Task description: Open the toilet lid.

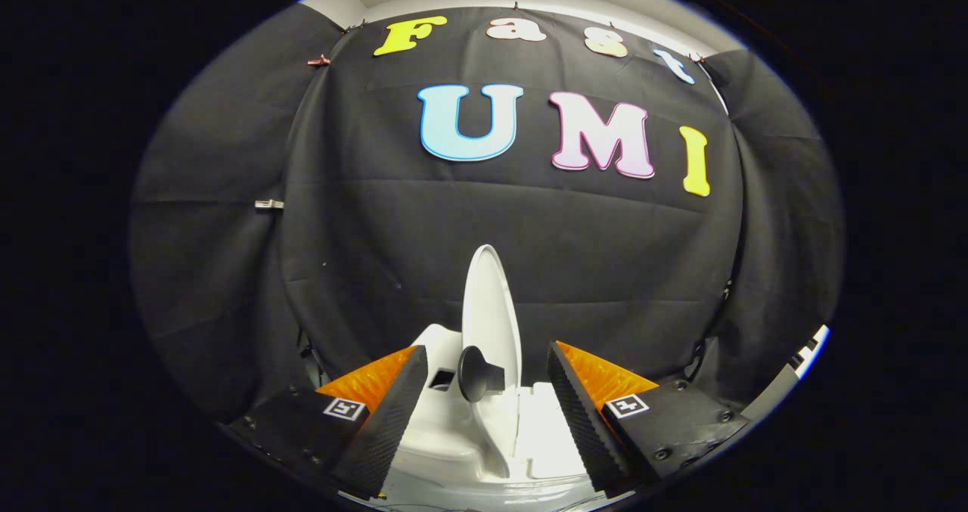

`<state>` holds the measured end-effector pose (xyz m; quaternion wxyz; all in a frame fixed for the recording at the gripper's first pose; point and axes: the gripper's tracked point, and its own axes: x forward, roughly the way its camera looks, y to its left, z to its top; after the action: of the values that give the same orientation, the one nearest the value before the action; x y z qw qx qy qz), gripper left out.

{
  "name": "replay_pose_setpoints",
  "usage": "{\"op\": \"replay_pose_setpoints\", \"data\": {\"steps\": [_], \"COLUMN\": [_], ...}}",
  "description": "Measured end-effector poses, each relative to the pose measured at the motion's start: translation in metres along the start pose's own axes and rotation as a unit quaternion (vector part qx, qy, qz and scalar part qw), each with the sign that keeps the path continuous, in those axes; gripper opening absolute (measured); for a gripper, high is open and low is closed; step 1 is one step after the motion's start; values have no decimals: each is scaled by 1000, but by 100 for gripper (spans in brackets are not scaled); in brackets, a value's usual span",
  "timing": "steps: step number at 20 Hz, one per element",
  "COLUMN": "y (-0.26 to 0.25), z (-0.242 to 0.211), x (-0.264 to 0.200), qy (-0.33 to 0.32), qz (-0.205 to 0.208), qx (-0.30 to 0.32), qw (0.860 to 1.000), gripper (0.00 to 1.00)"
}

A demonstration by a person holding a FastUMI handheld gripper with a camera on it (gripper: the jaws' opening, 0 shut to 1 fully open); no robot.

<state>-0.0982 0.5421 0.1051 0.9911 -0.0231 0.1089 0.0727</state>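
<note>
A small white toilet sits between and just beyond my fingers. Its white lid stands upright, raised edge-on toward me, with the seat and bowl below it. A dark round knob sticks out from the lid's side, low down. My gripper is open, one finger on each side of the lid, neither finger touching the lid or the knob. The tank part lies to the right of the lid.
Black cloth walls close the booth behind and to both sides of the toilet. A pale strip of a wall or frame shows at the far right, beyond the right finger.
</note>
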Motion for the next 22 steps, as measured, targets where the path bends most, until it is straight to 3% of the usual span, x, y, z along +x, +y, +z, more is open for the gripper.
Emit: {"op": "replay_pose_setpoints", "data": {"steps": [10,12,18,22], "y": [-27,-31,-106,-174], "z": [38,46,69,67], "x": [-27,-28,-28,-14], "qy": [-22,-29,-63,-74], "qz": [39,63,46,13], "qx": [23,28,26,1], "qw": [999,997,997,997], "gripper": [99,99,98,99]}}
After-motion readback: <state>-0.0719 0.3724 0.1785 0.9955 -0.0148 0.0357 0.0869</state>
